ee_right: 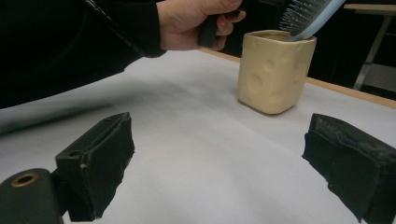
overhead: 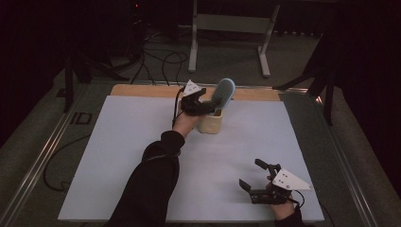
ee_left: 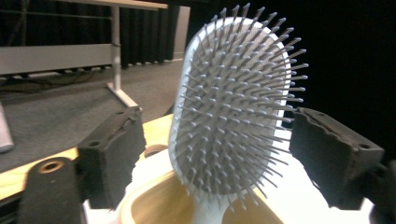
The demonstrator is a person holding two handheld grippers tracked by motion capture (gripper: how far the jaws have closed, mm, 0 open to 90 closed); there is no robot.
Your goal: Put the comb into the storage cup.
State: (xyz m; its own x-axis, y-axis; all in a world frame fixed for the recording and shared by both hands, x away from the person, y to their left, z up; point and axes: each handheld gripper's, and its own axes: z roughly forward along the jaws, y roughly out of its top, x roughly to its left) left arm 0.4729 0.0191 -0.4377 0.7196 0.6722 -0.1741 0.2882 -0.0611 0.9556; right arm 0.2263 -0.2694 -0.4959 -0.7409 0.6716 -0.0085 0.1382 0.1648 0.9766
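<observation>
White sheet-covered table [overhead: 142,156], wooden strip along its far edge; no legible writing anywhere. Cream dimpled ceramic cup [overhead: 210,122] stands near the far edge. Pale blue oval paddle hairbrush [overhead: 223,92] stands handle-down in the cup, tilted, grey bristles facing the left gripper [overhead: 205,107], whose jaws flank the head without pressing. Right gripper [overhead: 252,176] rests at the near right, jaws wide, nothing between.

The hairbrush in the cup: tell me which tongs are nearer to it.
Left. The left tongs stand open on either side of the hairbrush, which sits in the cup. The right tongs rest far off at the table's near edge.
</observation>
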